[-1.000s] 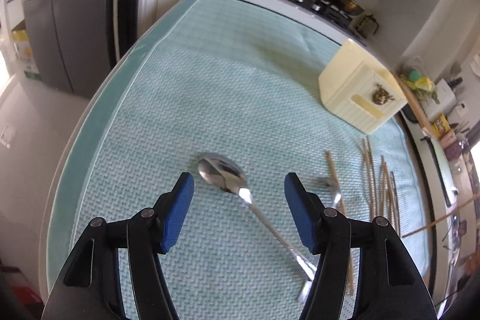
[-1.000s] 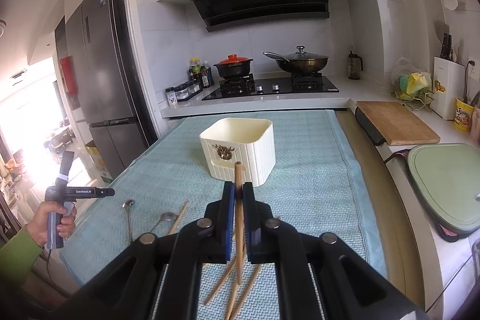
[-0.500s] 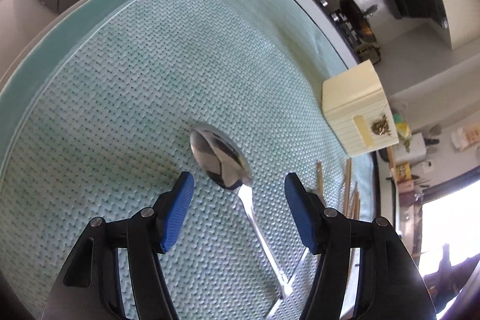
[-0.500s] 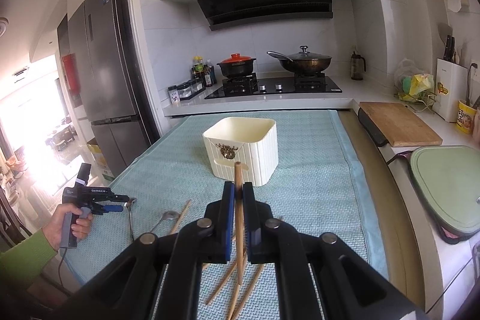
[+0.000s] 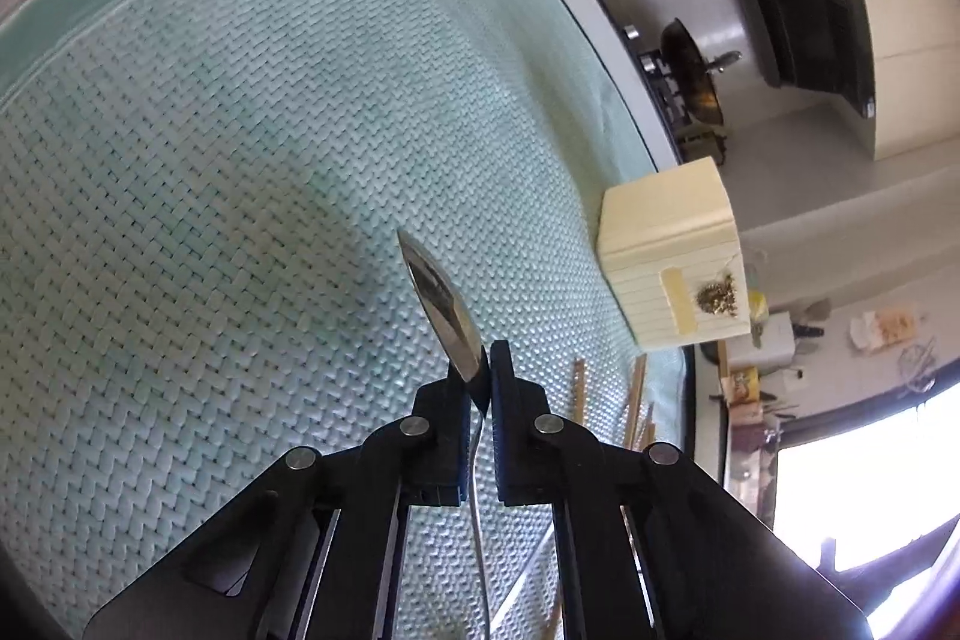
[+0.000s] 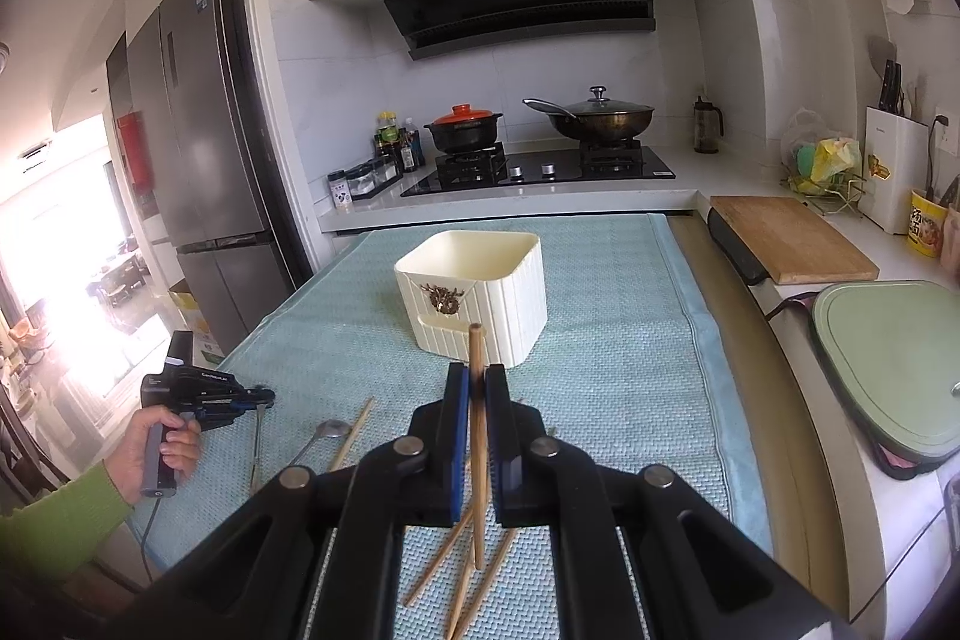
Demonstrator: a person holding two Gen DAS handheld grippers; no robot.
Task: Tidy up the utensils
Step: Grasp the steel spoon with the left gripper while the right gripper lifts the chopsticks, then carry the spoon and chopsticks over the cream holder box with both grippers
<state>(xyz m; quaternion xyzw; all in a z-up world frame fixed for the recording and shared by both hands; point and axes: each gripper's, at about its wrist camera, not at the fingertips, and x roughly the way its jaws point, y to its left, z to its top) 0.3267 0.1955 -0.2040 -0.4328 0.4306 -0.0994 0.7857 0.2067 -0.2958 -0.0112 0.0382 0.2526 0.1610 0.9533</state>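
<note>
Left wrist view: left gripper (image 5: pixel 478 376) jaws pinched on a metal spoon (image 5: pixel 441 307) at the neck; bowl edge-on, pointing up and away, handle running back between the jaws. Green woven mat (image 5: pixel 210 160) covers the tabletop. Cream ribbed holder (image 5: pixel 672 268) stands to the far right on the mat. Loose chopsticks (image 5: pixel 635 400) lie on the mat near the holder.

Right wrist view: right gripper (image 6: pixel 477 388) jaws pinched on one wooden chopstick (image 6: pixel 477 436), held roughly upright, tip in front of the holder (image 6: pixel 480 298). More chopsticks (image 6: pixel 456 574) scattered on the mat below. Second spoon (image 6: pixel 327 433) lies at near left, just beside a stray chopstick. Left gripper (image 6: pixel 255 396) visible at far left, low over the mat.
</note>
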